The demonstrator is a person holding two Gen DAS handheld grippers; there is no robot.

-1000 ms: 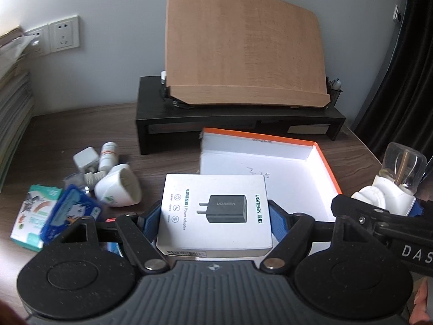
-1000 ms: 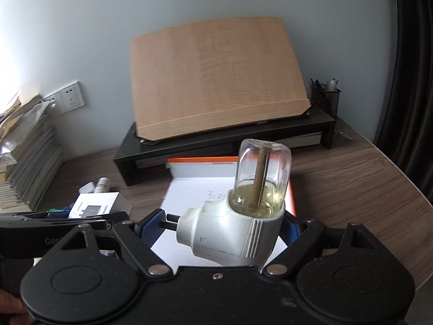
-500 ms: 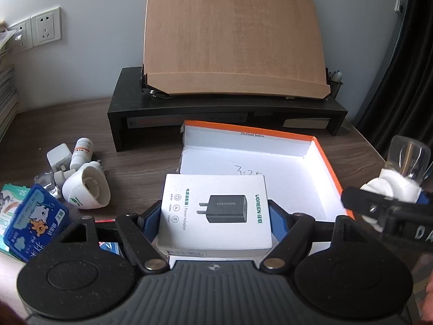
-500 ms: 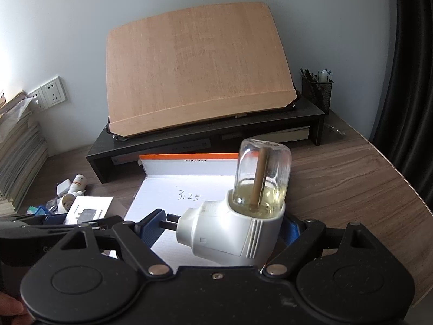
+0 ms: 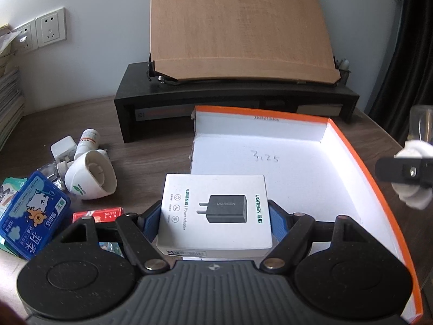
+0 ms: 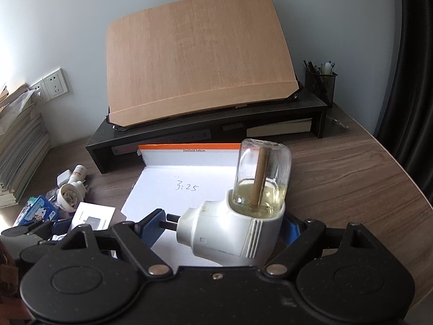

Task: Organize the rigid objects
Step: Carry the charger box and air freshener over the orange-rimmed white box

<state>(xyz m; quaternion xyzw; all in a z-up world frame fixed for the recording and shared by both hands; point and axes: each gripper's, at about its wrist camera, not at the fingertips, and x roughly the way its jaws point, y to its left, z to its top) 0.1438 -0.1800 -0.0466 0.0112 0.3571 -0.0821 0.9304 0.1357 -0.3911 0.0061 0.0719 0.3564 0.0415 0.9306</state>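
Grey wall with sockets — dark curtain beside wooden desk.

You can read "UGREEN" and "Power Adapter" on the white carton, "3:25" handwritten on the floor of the orange-edged box, and "33x23x12.5x5cm" printed on its rim.

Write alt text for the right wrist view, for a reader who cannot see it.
The right gripper clamps a white plug-in vaporizer topped with a clear liquid bottle, held above an open white box with orange edges on a wooden desk. Behind stands a tilted wooden board.
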